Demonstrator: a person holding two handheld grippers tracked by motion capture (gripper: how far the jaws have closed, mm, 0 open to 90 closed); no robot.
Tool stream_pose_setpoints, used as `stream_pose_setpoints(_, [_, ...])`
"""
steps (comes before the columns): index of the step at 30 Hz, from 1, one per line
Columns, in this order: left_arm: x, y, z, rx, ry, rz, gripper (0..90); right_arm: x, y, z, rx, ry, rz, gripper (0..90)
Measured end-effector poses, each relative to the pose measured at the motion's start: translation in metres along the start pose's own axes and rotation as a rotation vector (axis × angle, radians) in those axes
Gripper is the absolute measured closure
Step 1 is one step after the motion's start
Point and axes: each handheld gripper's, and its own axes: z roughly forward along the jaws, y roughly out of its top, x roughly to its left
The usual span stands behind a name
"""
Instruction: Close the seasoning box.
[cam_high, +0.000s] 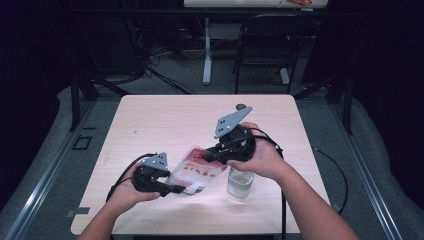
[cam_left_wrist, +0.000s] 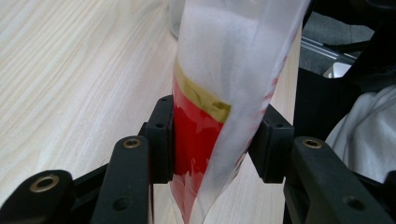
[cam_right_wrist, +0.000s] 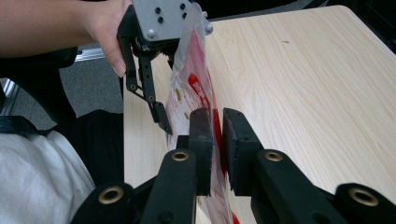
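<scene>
A red-and-white plastic pouch is held between both grippers above the front of the wooden table. My left gripper is shut on the pouch's lower end; in the left gripper view the pouch is squeezed between the two pads. My right gripper is shut on the pouch's upper red edge. In the right gripper view the left gripper holds the far end of the pouch. A clear glass jar stands on the table just under the right hand.
A small dark object lies near the table's far edge. Beyond the table stand a black chair and a white table leg. The table's left half is bare wood.
</scene>
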Motion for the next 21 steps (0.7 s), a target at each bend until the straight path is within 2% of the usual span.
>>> stream_pose_setpoints(1, [0.0, 0.0, 0.0, 0.002, -0.002, -0.001, 57.7, -0.001, -0.001, -0.001, 0.001, 0.0, 0.001, 81.2])
stream_pose_setpoints(2, [0.0, 0.001, -0.001, 0.015, 0.018, 0.003, 57.6, -0.001, -0.003, -0.001, 0.001, -0.001, 0.007, 81.1])
stream_pose_setpoints(3, [0.0, 0.001, -0.002, 0.02, 0.021, 0.004, 57.7, -0.001, -0.004, -0.001, -0.001, -0.006, 0.007, 81.0])
stream_pose_setpoints(4, [0.001, 0.001, -0.002, 0.014, 0.001, -0.001, 57.7, -0.001, -0.005, -0.002, 0.001, -0.006, 0.011, 81.0])
stream_pose_setpoints(5, [0.001, 0.001, -0.002, 0.024, 0.015, 0.002, 57.8, -0.002, -0.006, -0.002, -0.003, -0.009, 0.015, 81.0])
stream_pose_setpoints(8, [0.001, 0.001, -0.002, 0.018, -0.003, -0.006, 57.9, -0.002, -0.01, -0.004, -0.005, -0.012, 0.023, 81.7])
stream_pose_setpoints(9, [0.001, 0.001, -0.002, 0.034, 0.014, -0.006, 57.9, -0.002, -0.011, -0.004, -0.008, -0.015, 0.026, 81.7])
stream_pose_setpoints(10, [0.002, 0.001, -0.002, 0.031, -0.004, -0.009, 57.9, -0.003, -0.013, -0.004, -0.008, -0.014, 0.029, 81.7])
stream_pose_setpoints(21, [0.001, 0.006, -0.004, 0.072, 0.017, -0.008, 58.7, -0.007, -0.033, -0.006, -0.03, -0.03, 0.068, 85.3])
